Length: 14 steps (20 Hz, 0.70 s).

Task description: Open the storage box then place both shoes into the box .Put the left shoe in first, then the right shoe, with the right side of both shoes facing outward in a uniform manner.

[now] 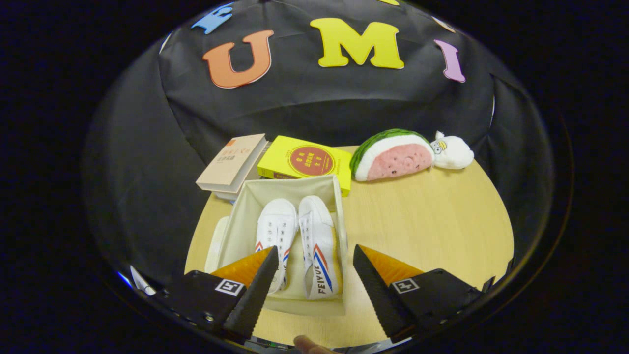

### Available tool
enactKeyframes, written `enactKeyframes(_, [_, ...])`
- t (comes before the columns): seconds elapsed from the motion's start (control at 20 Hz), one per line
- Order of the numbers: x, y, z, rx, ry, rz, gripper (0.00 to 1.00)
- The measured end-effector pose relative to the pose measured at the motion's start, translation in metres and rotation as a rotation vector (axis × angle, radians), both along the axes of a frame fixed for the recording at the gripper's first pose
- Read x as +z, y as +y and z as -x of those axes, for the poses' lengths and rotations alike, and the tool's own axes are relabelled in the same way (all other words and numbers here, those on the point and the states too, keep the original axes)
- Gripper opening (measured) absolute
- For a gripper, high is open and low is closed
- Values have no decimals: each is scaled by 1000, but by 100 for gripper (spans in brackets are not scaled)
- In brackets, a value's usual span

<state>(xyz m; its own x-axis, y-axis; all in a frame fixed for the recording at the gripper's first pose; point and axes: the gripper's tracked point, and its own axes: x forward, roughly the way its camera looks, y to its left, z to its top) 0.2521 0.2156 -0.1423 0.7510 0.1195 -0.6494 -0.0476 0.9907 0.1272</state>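
Beyond the box, a beige book [231,163] is lying at the left with a yellow book [305,162] beside it, both touching or nearly touching the box's far wall. Further right, a watermelon-slice plush [393,156] is resting against a small white plush toy [452,152]. Nothing is standing between the fingers and the box.

Everything is sitting on a round pale wooden table [427,221], with black cloth hanging behind it.

The gripper [314,270] is hovering with its fingers spread wide apart, gripping nothing. The open storage box [236,221] is lying just ahead, with its near end between the fingertips. Inside it, the left shoe [276,226] and the right shoe [319,246] are lying side by side, toes pointing away.
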Motion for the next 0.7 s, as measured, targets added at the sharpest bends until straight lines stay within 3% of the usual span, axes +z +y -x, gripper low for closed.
enactKeyframes(0.1, [13, -13, 8, -11, -33, 1, 96])
enactKeyframes(0.7, [117, -120, 66, -64, -235, 30, 97])
